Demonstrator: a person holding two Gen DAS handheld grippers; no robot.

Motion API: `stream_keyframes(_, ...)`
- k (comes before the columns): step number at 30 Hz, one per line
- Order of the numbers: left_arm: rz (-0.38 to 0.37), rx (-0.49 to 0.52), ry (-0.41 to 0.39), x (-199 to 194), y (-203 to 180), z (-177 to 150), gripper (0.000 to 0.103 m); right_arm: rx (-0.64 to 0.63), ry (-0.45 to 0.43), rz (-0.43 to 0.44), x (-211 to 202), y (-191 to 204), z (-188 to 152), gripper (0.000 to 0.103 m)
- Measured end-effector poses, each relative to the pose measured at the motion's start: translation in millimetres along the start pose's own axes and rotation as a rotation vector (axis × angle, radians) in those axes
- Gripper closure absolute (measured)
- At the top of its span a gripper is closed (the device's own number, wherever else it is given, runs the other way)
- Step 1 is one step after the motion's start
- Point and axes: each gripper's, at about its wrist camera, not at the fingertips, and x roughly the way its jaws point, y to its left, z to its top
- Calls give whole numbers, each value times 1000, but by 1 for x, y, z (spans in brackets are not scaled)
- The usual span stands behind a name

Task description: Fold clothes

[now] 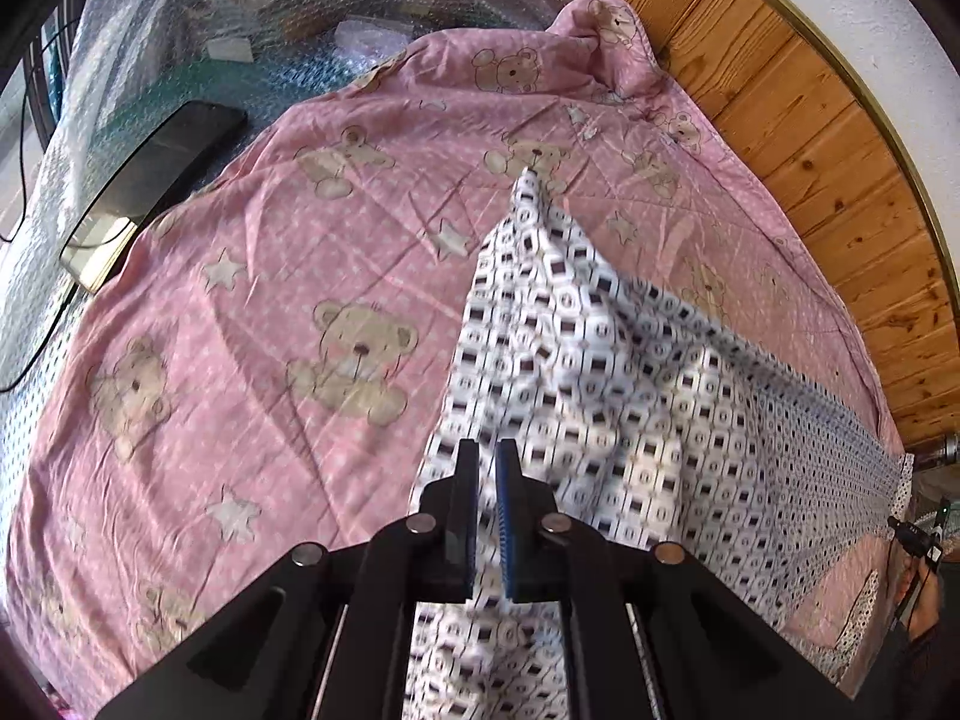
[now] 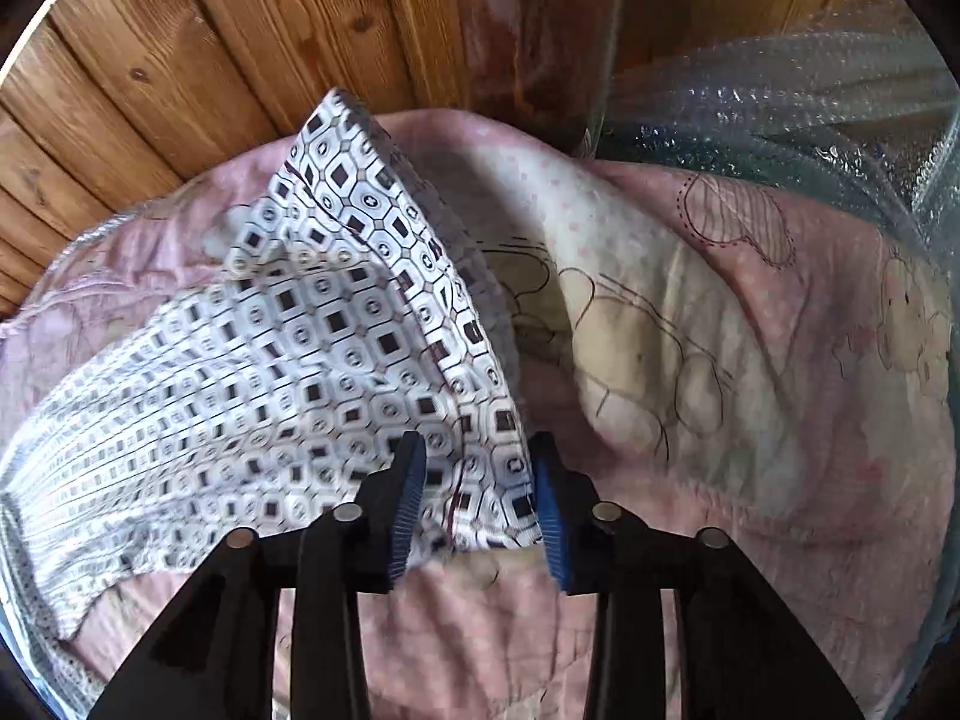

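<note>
A white patterned garment (image 1: pixel 606 360) is spread over the pink teddy-bear quilt (image 1: pixel 240 312), along the quilt's edge by the wooden wall (image 1: pixel 810 138). The left gripper (image 1: pixel 487 516) is nearly closed, with cloth seen in the narrow gap. The right gripper (image 2: pixel 480 504) is held wide apart, the garment's corner (image 2: pixel 480 498) lying between its fingers, ungripped.

Open quilt (image 1: pixel 252 276) is left along its left side; its far edge is blocked by bubble wrap (image 1: pixel 198 18), a phone (image 1: pixel 156 174) and wood panelling (image 1: pixel 798 138).
</note>
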Motion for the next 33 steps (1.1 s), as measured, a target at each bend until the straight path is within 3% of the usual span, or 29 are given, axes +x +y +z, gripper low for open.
stream_keyframes(1,-2,5,16,-7,3,-16,97,13,-10,32,-17,0,-14,51)
stream_keyframes(5,-32,-34,77,-31,25,-95,97,50,24,165,-61,7,-93,47)
stream_keyframes(8,-71,-80,114,-37,36,-150,97,45,92,189,-68,23,-152,45)
stream_keyframes(11,-147,-123,141,-28,31,-186,95,34,152,150,-57,36,-189,45)
stream_keyframes(12,-165,-130,147,-24,28,-195,95,12,162,119,-55,40,-194,50)
stream_keyframes(13,-169,-116,136,-24,23,-198,95,-12,168,83,-53,43,-200,78)
stream_keyframes(14,-174,-102,125,-23,19,-201,95,-7,147,62,-59,41,-202,89)
stream_keyframes(15,-178,-86,114,-23,14,-203,95,9,117,46,-68,38,-201,98)
stream_keyframes(16,-185,-64,99,-29,10,-200,97,37,48,42,-90,31,-198,99)
stream_keyframes(18,-198,-19,71,-39,2,-195,98,112,-107,30,-145,12,-193,99)
stream_keyframes(20,-210,28,67,-47,-4,-190,98,219,-186,-28,-183,-18,-196,97)
stream_keyframes(23,-193,56,104,-40,-2,-195,98,288,-100,-173,-153,-55,-211,68)
stream_keyframes(27,-215,-6,128,-33,12,-212,98,396,-19,-160,-137,-67,-242,64)
stream_keyframes(29,-222,-44,125,-35,21,-221,97,343,-20,-89,-143,-36,-246,64)
stream_keyframes(33,-247,-118,118,-30,28,-228,97,82,26,113,-139,92,-245,64)
